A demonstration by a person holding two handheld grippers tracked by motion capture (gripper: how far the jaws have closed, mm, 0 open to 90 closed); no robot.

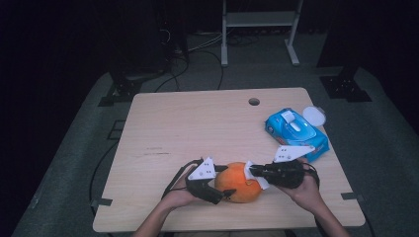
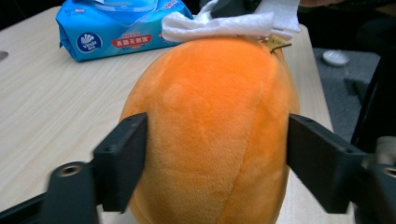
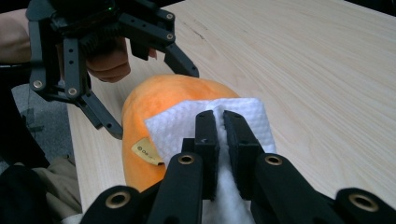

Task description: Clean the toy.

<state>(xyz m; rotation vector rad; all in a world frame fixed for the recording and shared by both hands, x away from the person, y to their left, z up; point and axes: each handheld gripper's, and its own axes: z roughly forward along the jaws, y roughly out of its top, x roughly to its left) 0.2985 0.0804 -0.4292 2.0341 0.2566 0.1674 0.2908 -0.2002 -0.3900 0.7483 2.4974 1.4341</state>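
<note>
An orange plush toy (image 1: 238, 182) sits on the table (image 1: 197, 128), near the front edge, between the two grippers. The left gripper (image 1: 221, 183) comes at it from the left with its fingers (image 2: 122, 161) spread wide, one on each side of the plush. In the left gripper view, the two black fingers bracket the orange body at its widest part, each touching or just beside the fabric; whether they press in cannot be told.

The right gripper (image 1: 252, 171) reaches in from the right side. Its fingers (image 3: 207, 140) are drawn narrow, pinching a folded white wipe (image 3: 210, 119) between them. The wipe lies flat against the upper end of the plush, beside a small yellow tag (image 3: 145, 152) sewn into the seam. In the left gripper view the same wipe drapes over the far top of the toy.

A blue pack of wet wipes (image 1: 295, 132) lies farther back on the right part of the table, well apart from the plush, its lid flipped open.
</note>
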